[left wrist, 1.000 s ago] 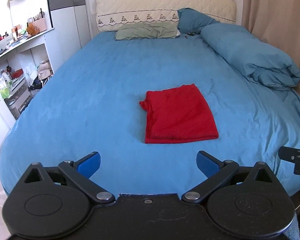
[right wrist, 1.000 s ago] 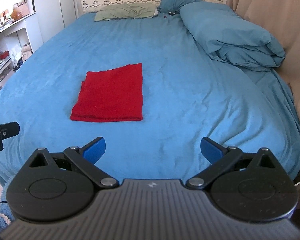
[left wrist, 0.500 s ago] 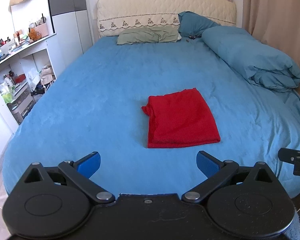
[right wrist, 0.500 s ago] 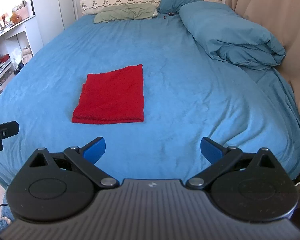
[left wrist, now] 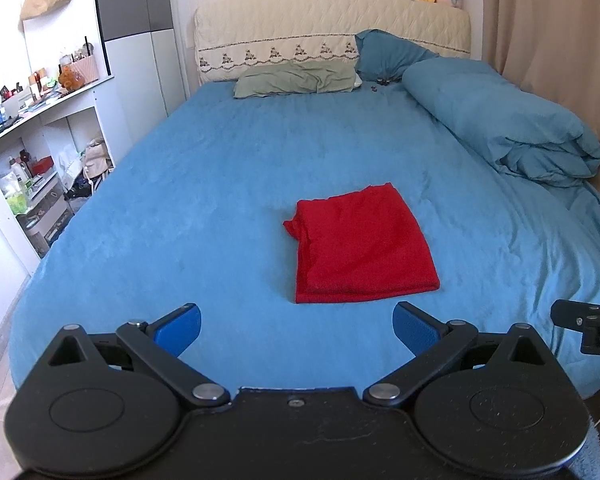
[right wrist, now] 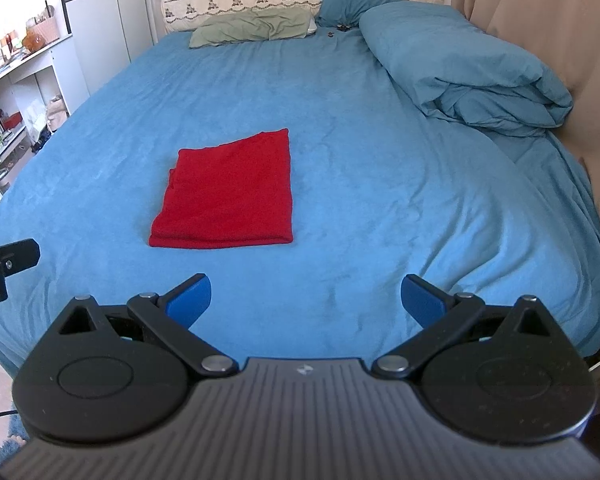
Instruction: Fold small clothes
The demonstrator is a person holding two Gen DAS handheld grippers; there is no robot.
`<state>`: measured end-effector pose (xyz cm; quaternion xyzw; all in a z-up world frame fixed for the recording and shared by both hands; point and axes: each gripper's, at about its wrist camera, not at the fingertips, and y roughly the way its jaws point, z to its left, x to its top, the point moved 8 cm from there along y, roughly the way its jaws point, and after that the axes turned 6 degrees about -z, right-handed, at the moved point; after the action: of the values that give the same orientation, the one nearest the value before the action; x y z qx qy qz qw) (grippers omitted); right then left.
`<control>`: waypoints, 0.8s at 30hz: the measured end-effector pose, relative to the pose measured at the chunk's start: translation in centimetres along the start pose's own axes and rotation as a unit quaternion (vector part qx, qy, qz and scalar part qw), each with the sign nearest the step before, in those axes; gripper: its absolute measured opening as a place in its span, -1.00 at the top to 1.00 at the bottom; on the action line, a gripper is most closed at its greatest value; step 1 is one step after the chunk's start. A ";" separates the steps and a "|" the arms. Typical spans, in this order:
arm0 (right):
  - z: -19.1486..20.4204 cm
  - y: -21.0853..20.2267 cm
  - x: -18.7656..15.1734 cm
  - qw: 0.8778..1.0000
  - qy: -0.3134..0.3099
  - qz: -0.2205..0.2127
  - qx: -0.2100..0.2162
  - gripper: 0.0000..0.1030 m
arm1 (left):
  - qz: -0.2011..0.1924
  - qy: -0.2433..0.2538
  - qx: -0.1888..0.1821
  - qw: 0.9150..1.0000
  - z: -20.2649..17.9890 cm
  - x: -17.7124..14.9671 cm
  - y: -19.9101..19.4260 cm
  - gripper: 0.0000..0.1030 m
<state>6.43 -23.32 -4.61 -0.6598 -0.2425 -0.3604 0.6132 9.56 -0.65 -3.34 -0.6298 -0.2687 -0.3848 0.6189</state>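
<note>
Left wrist: folded red garment [left wrist: 362, 246] mid-bed [left wrist: 204, 184]

Plain red garment [left wrist: 362, 246] on plain blue bedsheet [left wrist: 204, 184].

Before me, the folded red garment [left wrist: 364, 248] is soft matt cloth with a fine nap. The blue bedsheet [left wrist: 204, 200] looks like brushed, velvety fabric. My left gripper [left wrist: 297, 326] and right gripper [right wrist: 306, 300] show matt black plastic arms, bright metal pivot pins and blue textured pads [left wrist: 414, 327].
</note>
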 end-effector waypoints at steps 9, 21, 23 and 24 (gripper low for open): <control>1.1 -0.5 -0.1 1.000 0.006 -0.004 -0.003 -1.00 | -0.004 0.003 0.002 1.000 0.1 0.1 -0.2 -1.00; 0.9 -0.6 -0.1 1.000 0.010 -0.005 -0.004 -1.00 | -0.007 0.001 0.000 1.000 0.0 0.3 -0.4 -1.00; 0.9 -0.6 -0.1 1.000 0.009 -0.005 -0.003 -1.00 | -0.008 0.000 -0.001 1.000 -0.1 0.3 -0.4 -1.00; 0.9 -0.6 -0.1 1.000 0.010 -0.005 -0.003 -1.00 | -0.008 0.000 -0.001 1.000 -0.2 0.3 -0.4 -1.00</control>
<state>6.07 -22.34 -4.32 -0.6565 -0.2388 -0.3708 0.6119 9.34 -0.81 -2.87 -0.6284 -0.2732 -0.3903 0.6149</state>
